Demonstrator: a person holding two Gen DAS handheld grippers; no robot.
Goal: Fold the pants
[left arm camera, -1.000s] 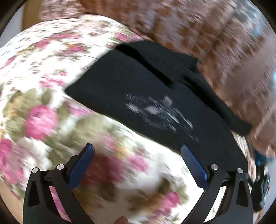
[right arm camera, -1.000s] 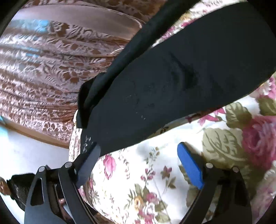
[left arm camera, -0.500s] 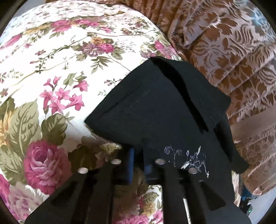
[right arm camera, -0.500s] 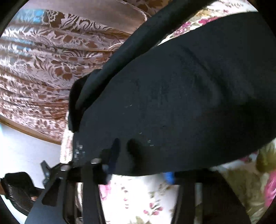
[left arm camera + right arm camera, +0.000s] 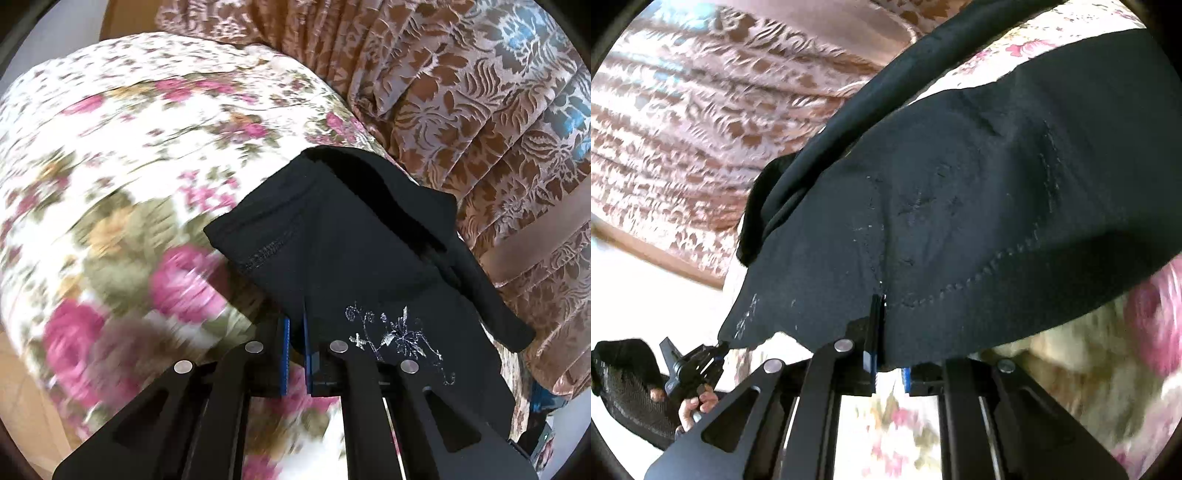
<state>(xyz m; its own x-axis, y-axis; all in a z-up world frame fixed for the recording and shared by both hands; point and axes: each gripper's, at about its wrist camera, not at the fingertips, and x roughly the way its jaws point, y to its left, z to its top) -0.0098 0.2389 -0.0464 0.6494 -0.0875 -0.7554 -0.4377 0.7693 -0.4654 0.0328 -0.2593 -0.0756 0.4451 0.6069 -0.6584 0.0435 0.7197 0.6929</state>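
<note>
Black pants (image 5: 351, 240) lie folded on a floral bedspread (image 5: 129, 147), a silver embroidered motif (image 5: 399, 332) near the close edge. My left gripper (image 5: 295, 321) is shut on that edge, which lifts off the bed. In the right wrist view the pants (image 5: 960, 184) drape up from a stitched hem. My right gripper (image 5: 886, 306) is closing its jaws on this hem, cloth pinched between the pads. The left gripper (image 5: 698, 360) shows there at lower left, held by a hand (image 5: 690, 402), at the corner of the pants.
A brown patterned curtain (image 5: 480, 92) hangs right behind the bed, also seen in the right wrist view as the curtain (image 5: 683, 110). The bedspread (image 5: 1071, 387) spreads out under the lifted cloth. Pale floor shows at lower left beside the bed.
Both grippers went from wide open to clamped on the edge of the pants. The cloth has since lifted off the bedspread, and the left view has swung sideways.
</note>
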